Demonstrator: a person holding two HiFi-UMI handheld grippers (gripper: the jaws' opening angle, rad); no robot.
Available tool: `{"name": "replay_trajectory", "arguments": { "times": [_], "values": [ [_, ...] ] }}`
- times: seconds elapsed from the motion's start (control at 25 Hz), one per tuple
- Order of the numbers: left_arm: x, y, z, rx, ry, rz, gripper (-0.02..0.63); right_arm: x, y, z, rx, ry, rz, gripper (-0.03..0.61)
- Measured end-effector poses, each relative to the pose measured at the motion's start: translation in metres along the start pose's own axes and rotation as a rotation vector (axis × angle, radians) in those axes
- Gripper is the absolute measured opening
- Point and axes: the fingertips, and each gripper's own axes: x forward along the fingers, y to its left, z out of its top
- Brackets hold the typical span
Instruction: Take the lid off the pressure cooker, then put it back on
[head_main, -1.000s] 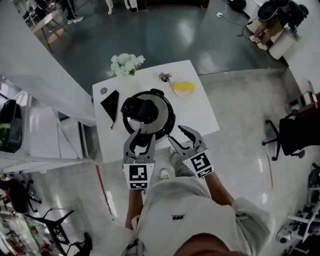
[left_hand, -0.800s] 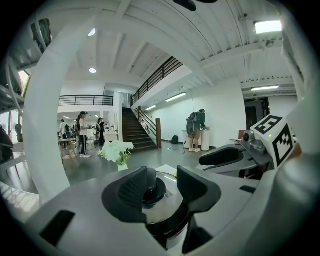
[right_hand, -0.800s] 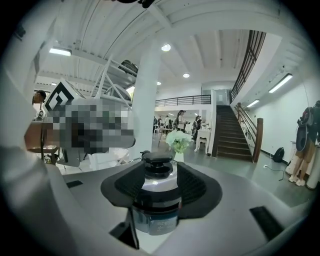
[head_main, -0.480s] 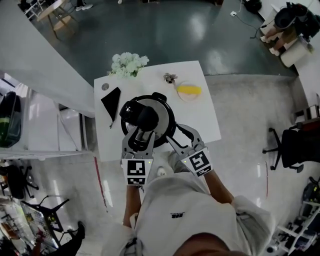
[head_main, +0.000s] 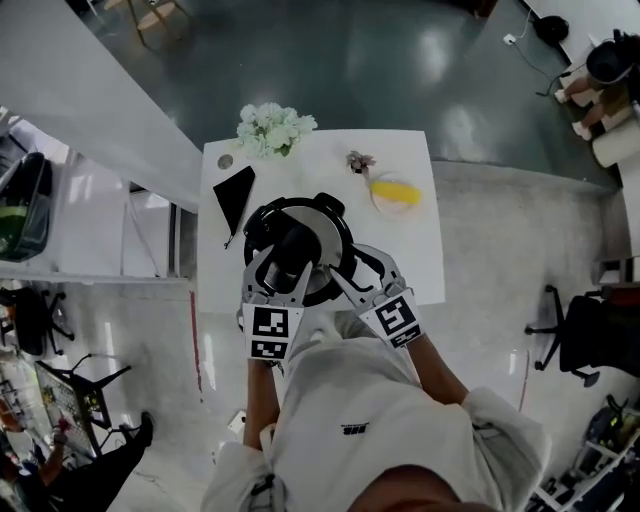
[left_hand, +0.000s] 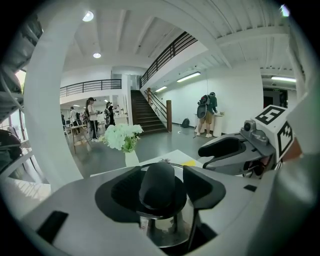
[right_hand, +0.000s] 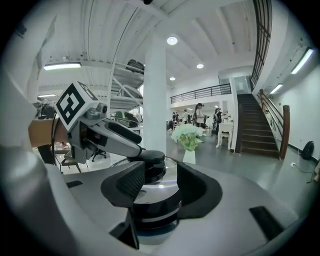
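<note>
Right gripper (head_main: 357, 262) tilts down at the pressure cooker (head_main: 322, 222), jaws apart

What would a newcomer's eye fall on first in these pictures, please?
The steel cooker in the middle of the white table draws the eye first, with both claws at it. The left claw straddles the black knob on top, its jaws having just been opening and not pressing it. The right claw gapes at the cooker's near right side. White flowers stand at the table's far edge.
</note>
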Motion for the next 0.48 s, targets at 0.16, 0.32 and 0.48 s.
{"name": "replay_trajectory", "arguments": {
  "times": [0.16, 0.32, 0.48],
  "values": [
    [0.012, 0.007, -0.004, 0.003, 0.051, 0.002, 0.293, 0.013, -0.004, 0.0, -0.008, 0.018, 0.065, 0.199],
    [0.022, 0.011, -0.011, -0.01, 0.091, -0.005, 0.305, 0.025, -0.005, -0.003, -0.014, 0.032, 0.126, 0.199],
    [0.034, 0.01, -0.018, -0.021, 0.14, -0.052, 0.31, 0.035, -0.008, -0.005, -0.014, 0.045, 0.169, 0.199]
  ]
}}
